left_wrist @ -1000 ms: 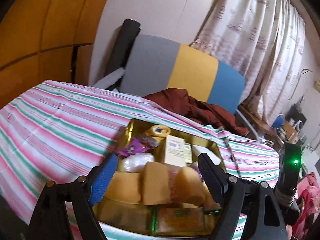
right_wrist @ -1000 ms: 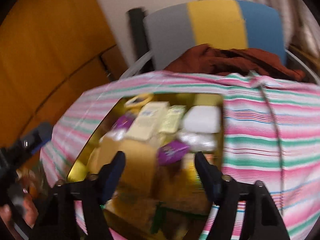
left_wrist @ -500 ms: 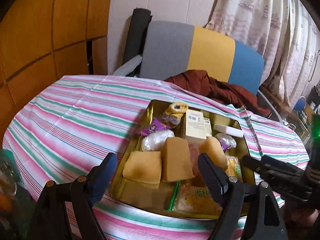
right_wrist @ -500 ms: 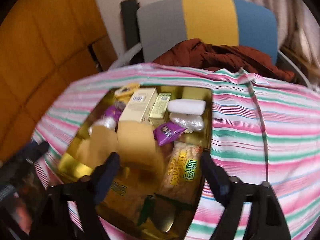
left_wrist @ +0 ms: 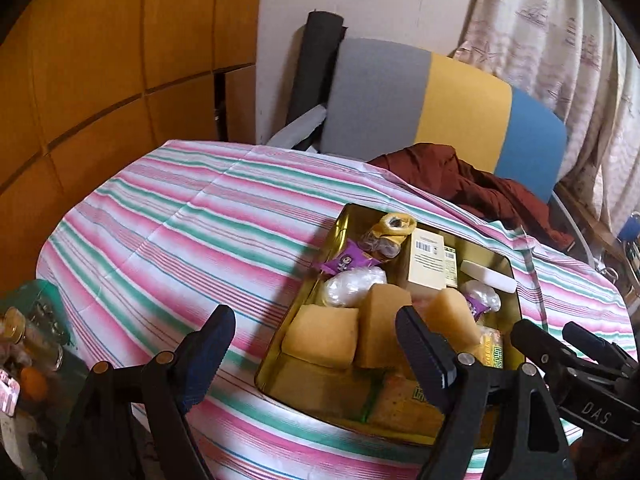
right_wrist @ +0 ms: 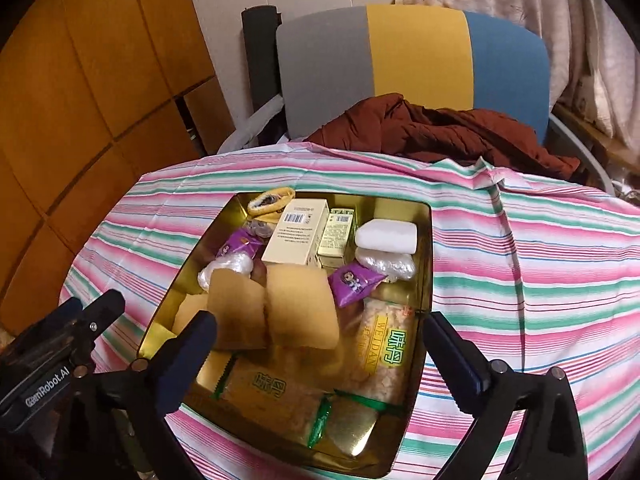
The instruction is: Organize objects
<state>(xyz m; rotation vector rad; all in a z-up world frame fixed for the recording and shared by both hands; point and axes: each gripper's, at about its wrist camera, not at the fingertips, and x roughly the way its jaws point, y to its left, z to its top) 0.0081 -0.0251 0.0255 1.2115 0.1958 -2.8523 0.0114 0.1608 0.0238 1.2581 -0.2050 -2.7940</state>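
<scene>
Two grippers hang over the near end of a gold tin, and neither holds anything. The right gripper has just been spreading its jaws and now stands wide apart, with nothing pressed between its pads; the yellow sponge blocks and the long snack packets lie below the gap, inside the tin. The left gripper is likewise spread and empty, one finger above the striped tablecloth and the other above the tin's near left part. In the right wrist view the left gripper shows at the lower left edge, beside the tin. Further into the tin lie two purple sachets, a cream box with a barcode, a smaller greenish box, a white bar resting on a clear-wrapped bundle, and a yellow ring-shaped item at the far left corner. Beyond the table stands a chair with a grey, yellow and blue back, a rust-brown garment heaped on its seat.
</scene>
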